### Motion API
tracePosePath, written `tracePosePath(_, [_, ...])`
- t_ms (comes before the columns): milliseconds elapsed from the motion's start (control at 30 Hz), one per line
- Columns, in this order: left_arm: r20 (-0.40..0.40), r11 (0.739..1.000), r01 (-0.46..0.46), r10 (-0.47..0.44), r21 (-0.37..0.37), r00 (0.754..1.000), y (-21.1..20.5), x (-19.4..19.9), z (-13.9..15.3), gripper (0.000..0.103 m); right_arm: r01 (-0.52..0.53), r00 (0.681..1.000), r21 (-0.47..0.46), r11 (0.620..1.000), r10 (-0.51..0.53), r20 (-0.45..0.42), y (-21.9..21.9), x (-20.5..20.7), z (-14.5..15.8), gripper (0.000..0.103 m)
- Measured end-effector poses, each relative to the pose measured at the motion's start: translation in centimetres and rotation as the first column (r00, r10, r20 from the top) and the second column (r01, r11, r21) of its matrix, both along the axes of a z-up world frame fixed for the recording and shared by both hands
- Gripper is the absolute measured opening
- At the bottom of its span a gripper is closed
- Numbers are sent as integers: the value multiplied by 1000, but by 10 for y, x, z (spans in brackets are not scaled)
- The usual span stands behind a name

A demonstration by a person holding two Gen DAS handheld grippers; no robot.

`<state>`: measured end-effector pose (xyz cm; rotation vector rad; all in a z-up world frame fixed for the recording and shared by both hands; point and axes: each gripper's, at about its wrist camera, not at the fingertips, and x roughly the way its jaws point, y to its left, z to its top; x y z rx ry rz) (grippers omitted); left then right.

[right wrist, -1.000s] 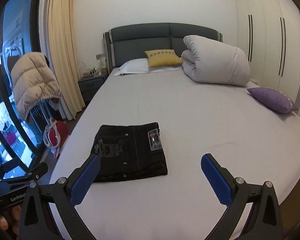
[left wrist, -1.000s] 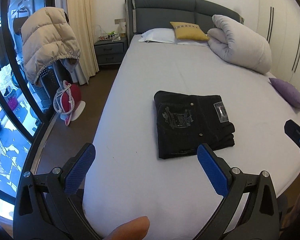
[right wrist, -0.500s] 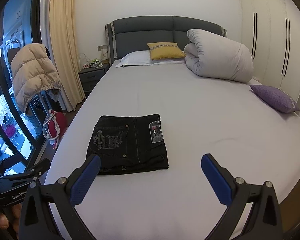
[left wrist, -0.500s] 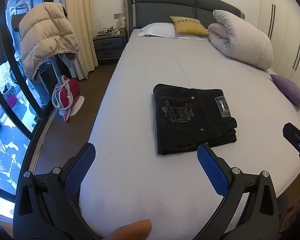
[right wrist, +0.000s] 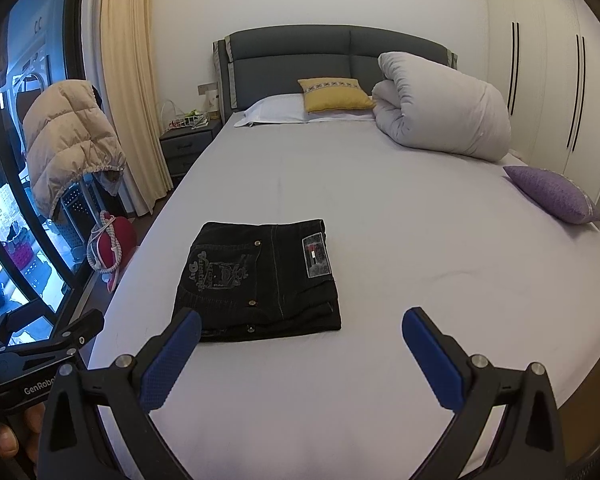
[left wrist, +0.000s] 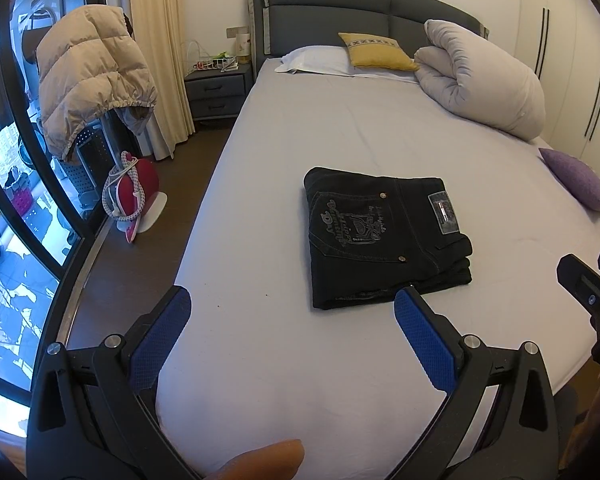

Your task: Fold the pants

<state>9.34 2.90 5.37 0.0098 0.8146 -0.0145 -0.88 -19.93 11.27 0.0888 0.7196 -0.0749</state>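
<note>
The black pants (left wrist: 384, 240) lie folded into a compact rectangle on the bed (left wrist: 284, 152), near its foot end, back pocket and waistband label facing up. The left gripper (left wrist: 290, 326) and the right gripper (right wrist: 302, 338) hover above the mattress edge just short of the pants, each with its blue-padded fingers spread wide and grasping nothing.

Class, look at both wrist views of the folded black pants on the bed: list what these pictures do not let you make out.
- Underside and inner layers of the pants: both views, hidden by the top fold.
- Patch label wording: right wrist view, too small.
- Right gripper: left wrist view, cut off by the frame edge.
- Items on the nightstand: left wrist view, too small.
</note>
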Motion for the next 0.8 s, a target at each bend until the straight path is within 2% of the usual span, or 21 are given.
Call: tracePosePath(800, [-3,1000,21,-21,-2,1000,-8,6,-8,103,0,1000,6,1000,0,-12,6,1,-5,103])
